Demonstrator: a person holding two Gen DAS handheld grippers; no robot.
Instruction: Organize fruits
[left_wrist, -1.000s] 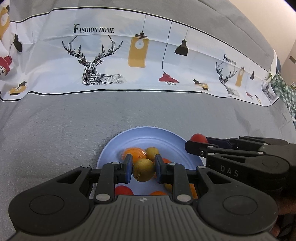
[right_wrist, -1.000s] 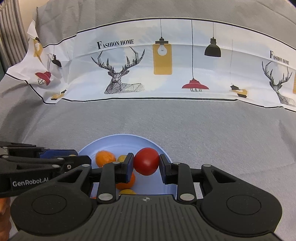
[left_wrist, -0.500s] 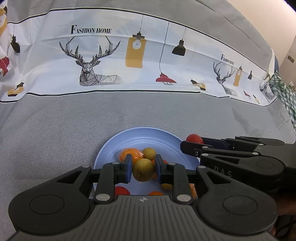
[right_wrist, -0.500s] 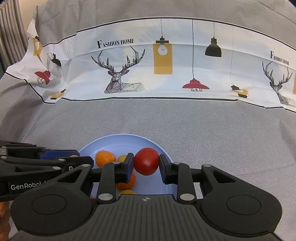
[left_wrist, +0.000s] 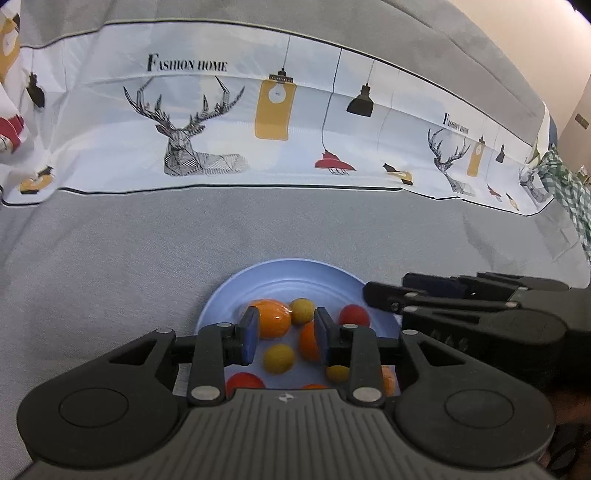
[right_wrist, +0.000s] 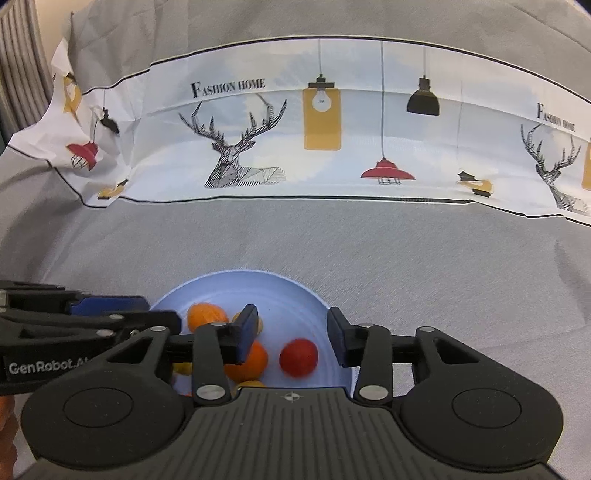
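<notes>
Your left gripper (left_wrist: 284, 334) is over the near part of the round pale-blue plate (left_wrist: 291, 275). Its jaws are opening and grip nothing. The small yellow-green round fruit (left_wrist: 279, 358) lies on the plate below the gap, clear of both blue pads.

Your right gripper (right_wrist: 293, 334) is over the plate's right side, also opening and also empty. The red round tomato-like fruit (right_wrist: 298, 357) sits on the plate under the gap, touching neither pad.

More fruit on the plate:
- A large orange citrus (left_wrist: 271, 319) sits toward the far side, just behind your left gripper's left pad.
- A second yellow-green fruit (left_wrist: 301, 310) sits beside it.
- Another orange fruit (left_wrist: 308, 341) is against the right pad's inner side in the left wrist view; I cannot tell whether they touch.
- More red, orange and yellow fruit at the near edge is partly hidden by the gripper body.

The plate rests on grey cloth (right_wrist: 406, 266). A white printed band with deer heads, lamps and "FASHION HOME" lettering (right_wrist: 295, 140) runs across the far side, well apart from the plate. A green checked cloth (left_wrist: 569, 184) lies at the far right edge.
</notes>
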